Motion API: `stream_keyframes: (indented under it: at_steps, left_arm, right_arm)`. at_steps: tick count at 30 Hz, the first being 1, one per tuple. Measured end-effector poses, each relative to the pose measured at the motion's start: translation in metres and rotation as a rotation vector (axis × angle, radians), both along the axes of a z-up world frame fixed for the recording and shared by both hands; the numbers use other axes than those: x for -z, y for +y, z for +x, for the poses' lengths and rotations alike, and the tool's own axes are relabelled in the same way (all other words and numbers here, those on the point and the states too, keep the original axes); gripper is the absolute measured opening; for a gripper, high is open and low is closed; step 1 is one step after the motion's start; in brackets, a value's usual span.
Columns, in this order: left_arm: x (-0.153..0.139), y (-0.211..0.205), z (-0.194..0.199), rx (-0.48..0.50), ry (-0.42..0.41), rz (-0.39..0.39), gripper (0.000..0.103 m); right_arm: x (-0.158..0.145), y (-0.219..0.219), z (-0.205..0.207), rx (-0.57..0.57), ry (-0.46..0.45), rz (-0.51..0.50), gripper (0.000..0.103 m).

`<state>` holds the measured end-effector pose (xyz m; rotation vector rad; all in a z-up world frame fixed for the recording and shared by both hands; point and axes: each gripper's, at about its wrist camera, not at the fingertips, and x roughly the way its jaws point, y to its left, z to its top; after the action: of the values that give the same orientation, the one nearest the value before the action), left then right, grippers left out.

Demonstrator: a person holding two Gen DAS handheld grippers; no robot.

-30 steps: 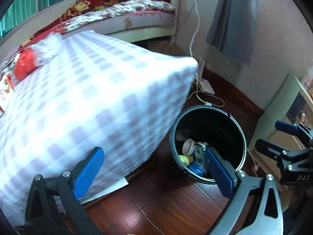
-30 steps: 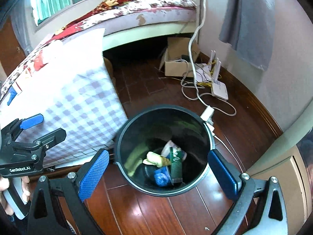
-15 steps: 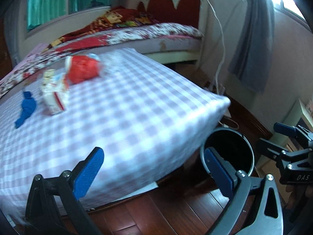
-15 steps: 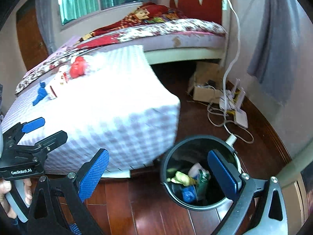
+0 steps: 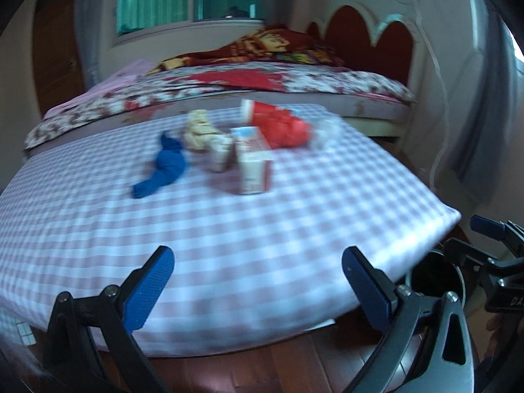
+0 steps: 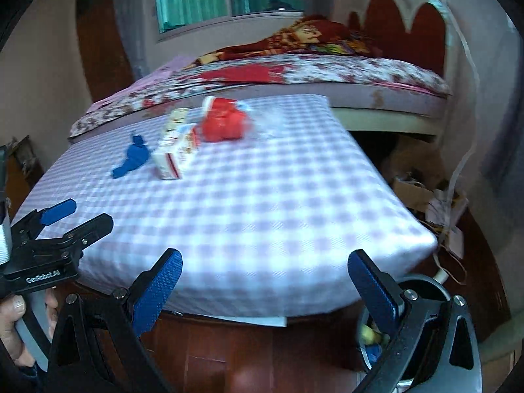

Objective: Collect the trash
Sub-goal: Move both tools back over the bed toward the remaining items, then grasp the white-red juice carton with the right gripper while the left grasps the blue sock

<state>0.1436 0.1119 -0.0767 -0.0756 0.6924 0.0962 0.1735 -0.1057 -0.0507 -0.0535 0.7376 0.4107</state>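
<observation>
Both cameras swing up from the bin [image 6: 422, 290] to the checked table [image 5: 229, 235], and the trash cluster now sits ahead: blue wad [image 5: 163, 167], carton [image 5: 253, 167], red wrapper [image 5: 281, 127]. Left gripper [image 5: 255, 281] and right gripper [image 6: 265, 281] hang wide apart and empty. Best to take the nearest carton across its narrow sides, jaws low.

"GenRobot.AI" on the left gripper [image 6: 59, 226] body — white lettering, "DAS" — cut off — on the right gripper [image 5: 491, 239]
</observation>
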Motion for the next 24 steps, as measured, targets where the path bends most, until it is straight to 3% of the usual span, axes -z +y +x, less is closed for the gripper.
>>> stream_keyframes:
  at_steps: [14, 17, 24]
  left_arm:
    - [0.01, 0.105, 0.021, -0.184, 0.018, 0.025, 0.102]
    - [0.014, 0.123, 0.029, -0.195, 0.019, 0.004, 0.102]
    - [0.021, 0.141, 0.06, -0.168, 0.017, -0.054, 0.097]
  right_arm:
    - [0.004, 0.12, 0.058, -0.122, 0.003, -0.013, 0.102]
    - [0.008, 0.136, 0.077, -0.115, 0.038, 0.011, 0.102]
    - [0.023, 0.182, 0.121, -0.116, 0.07, -0.06, 0.102]
